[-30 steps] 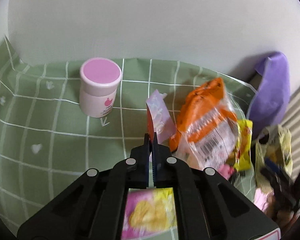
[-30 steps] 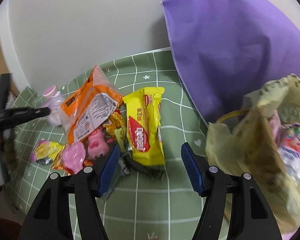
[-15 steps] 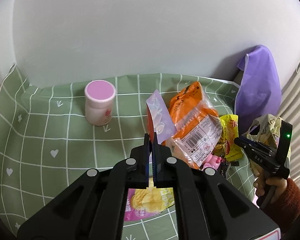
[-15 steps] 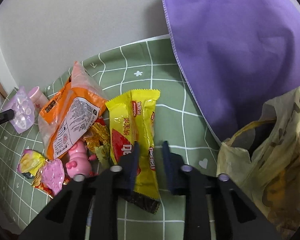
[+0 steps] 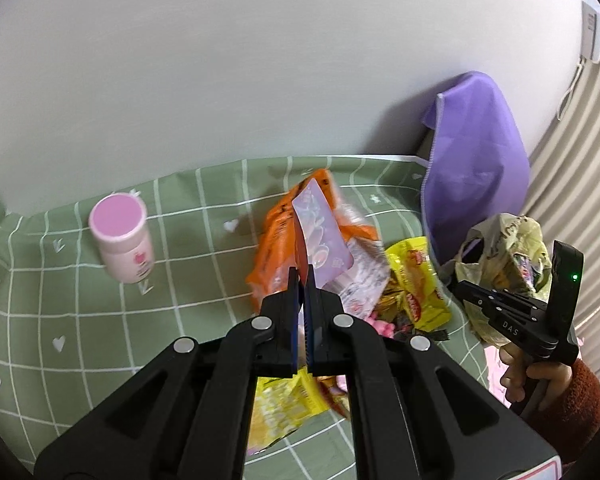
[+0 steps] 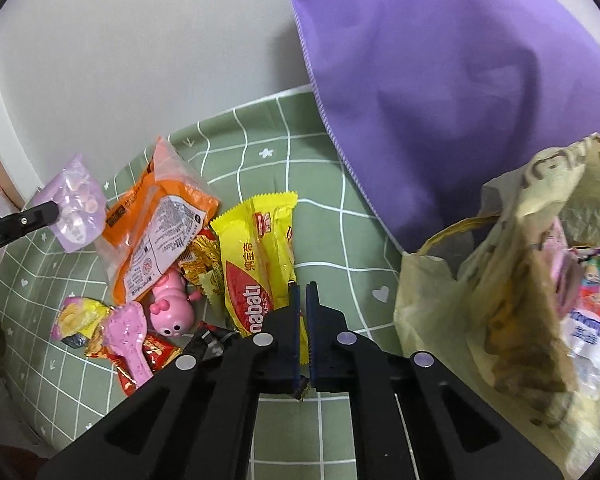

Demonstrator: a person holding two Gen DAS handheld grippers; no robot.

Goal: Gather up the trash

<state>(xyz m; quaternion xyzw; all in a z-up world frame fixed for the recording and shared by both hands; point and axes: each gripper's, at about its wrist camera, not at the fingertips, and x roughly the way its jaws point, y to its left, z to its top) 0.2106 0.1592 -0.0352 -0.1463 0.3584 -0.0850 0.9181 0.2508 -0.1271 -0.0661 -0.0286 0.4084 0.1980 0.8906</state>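
**Both tongs gripping wrappers over the green checked cloth**

The right gripper (image 6: 303,292) is pinching the near right edge of the yellow wafer wrapper (image 6: 256,264), its jaws having just been closing down onto that thin film. The rest of the wrapper is lying flat on the green checked cloth (image 6: 332,216), running away toward the wall. Just to its left the litter is sitting in a heap: a pink spoon (image 6: 128,336) and red sweet wrappers nearest, a pink toy caterpillar (image 6: 170,304) behind them, then the orange snack bag (image 6: 156,224) leaning back toward the far edge. At the right edge of the cloth the beige plastic bag (image 6: 500,288) is standing open with packets already inside it, and the purple cloth bag (image 6: 460,92) is rising behind it against the wall.

The left gripper (image 5: 302,276) is squeezing tight on a small lilac packet (image 5: 320,232), holding it upright in the air above the orange bag. A yellow and pink wrapper (image 5: 284,404) is lying on the cloth under this gripper. Farther off, toward the far left corner, a pink-lidded jar (image 5: 122,248) is standing upright, well apart from the pile. A hand (image 5: 540,372) in a rust sleeve is clasping the right tool's handle.
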